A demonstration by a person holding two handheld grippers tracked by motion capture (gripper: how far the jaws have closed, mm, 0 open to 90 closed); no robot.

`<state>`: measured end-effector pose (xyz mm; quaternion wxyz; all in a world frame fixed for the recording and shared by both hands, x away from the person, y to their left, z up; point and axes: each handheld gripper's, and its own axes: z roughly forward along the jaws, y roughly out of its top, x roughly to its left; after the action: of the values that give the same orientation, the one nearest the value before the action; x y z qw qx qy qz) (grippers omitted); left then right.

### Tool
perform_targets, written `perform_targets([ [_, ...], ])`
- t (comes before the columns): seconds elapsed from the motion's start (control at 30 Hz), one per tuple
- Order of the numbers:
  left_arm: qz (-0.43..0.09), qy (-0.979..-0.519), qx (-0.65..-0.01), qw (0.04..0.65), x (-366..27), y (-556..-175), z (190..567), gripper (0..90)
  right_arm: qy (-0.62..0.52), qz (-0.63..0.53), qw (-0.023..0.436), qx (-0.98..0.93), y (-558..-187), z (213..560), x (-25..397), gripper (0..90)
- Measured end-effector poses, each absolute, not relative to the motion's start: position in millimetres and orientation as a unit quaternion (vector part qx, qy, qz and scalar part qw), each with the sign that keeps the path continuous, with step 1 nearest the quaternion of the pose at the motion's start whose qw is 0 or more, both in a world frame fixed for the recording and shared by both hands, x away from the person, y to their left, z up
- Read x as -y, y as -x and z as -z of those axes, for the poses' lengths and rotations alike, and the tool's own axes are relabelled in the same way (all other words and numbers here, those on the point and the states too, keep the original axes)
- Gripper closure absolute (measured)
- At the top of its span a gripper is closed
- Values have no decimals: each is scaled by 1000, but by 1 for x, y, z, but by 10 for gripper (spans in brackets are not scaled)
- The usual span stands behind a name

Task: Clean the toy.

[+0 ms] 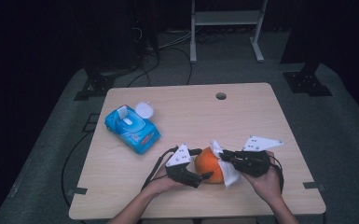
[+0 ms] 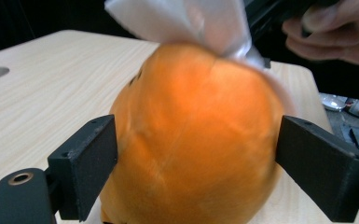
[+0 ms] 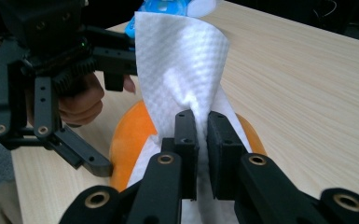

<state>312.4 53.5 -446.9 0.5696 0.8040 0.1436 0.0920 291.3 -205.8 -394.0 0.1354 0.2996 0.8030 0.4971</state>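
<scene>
- The orange ball [image 1: 208, 164] sits on the tabletop [image 1: 242, 116] near its front edge, between the two hands.
- The left claw [image 1: 204, 163] comes in from the left, held low by the left hand [image 1: 161, 183], whose forearm rises from the bottom edge of the high view and angles up to the right.
- In the left gripper view the ball [image 2: 191, 140] sits between the two black jaws: they are spread wide and bracket it on either side. The left jaw looks pressed to its skin, the right jaw is at its edge, and whether that one touches cannot be told.
- The right claw [image 1: 227, 156] reaches in from the right and points left toward the ball; the right hand [image 1: 266, 182] wraps the gripper body, with its wrist at the bottom right of the high view.
- In the right gripper view the right claw [image 3: 202, 154] has its jaws nearly together, pinching a white wipe [image 3: 186, 74]. The wipe stands up above the jaws and also hangs down over the ball [image 3: 128, 140].
- In the high view the wipe [image 1: 226, 168] lies against the ball's right side.
- A blue wipes pack [image 1: 132, 129] with its lid flipped open lies on the tabletop well apart, to the rear left.
</scene>
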Motion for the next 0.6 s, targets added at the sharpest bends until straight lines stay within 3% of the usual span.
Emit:
perform_targets([
  [0.13,-83,-809,-136,566,-52,-311,443,268,-311,-503,131,-796,-294,396,211,824],
  [0.23,-68,-813,-119,566,-55,-310,441,284,-316,-502,133,-794,-294,396,214,821],
  [0.47,-97,-805,-129,571,-53,-315,443,94,-301,-502,124,-801,-294,396,211,822],
  [0.53,-86,-804,-130,574,-50,-316,448,102,-300,-501,124,-802,-293,396,209,822],
  [0.6,-91,-802,-132,575,-47,-313,452,196,-302,-500,125,-802,-294,396,209,821],
])
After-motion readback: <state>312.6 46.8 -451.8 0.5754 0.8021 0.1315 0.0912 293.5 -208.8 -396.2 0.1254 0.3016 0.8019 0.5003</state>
